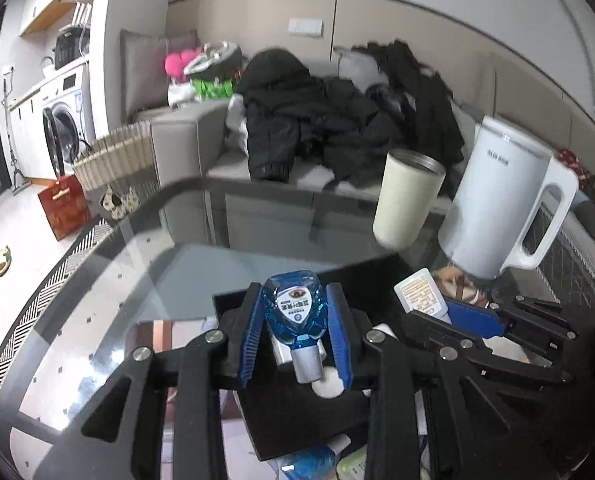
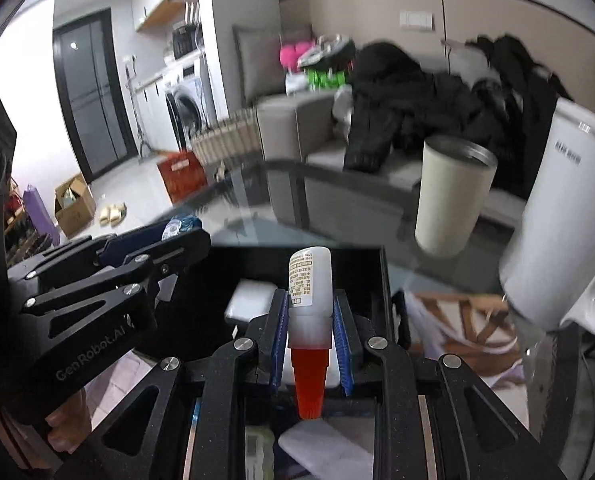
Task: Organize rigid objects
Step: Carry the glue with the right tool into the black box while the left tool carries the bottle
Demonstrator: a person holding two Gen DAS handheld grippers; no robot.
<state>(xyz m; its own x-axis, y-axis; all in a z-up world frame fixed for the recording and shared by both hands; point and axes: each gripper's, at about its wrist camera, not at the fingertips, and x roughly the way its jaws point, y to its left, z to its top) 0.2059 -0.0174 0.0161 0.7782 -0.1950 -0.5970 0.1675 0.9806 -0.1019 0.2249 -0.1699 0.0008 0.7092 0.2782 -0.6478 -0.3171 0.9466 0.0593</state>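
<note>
The left gripper (image 1: pixel 295 334) clamps a blue bottle (image 1: pixel 297 312) (eye logo on its label), and the right gripper (image 2: pixel 310 344) pinches a white bottle (image 2: pixel 310 284) with an orange cap, both above a black tray (image 2: pixel 383 280) on the glass table (image 1: pixel 157 248). Beyond stand a cream cup (image 1: pixel 407 200) and white kettle (image 1: pixel 501 196), with the sofa (image 1: pixel 185 140) behind.
</note>
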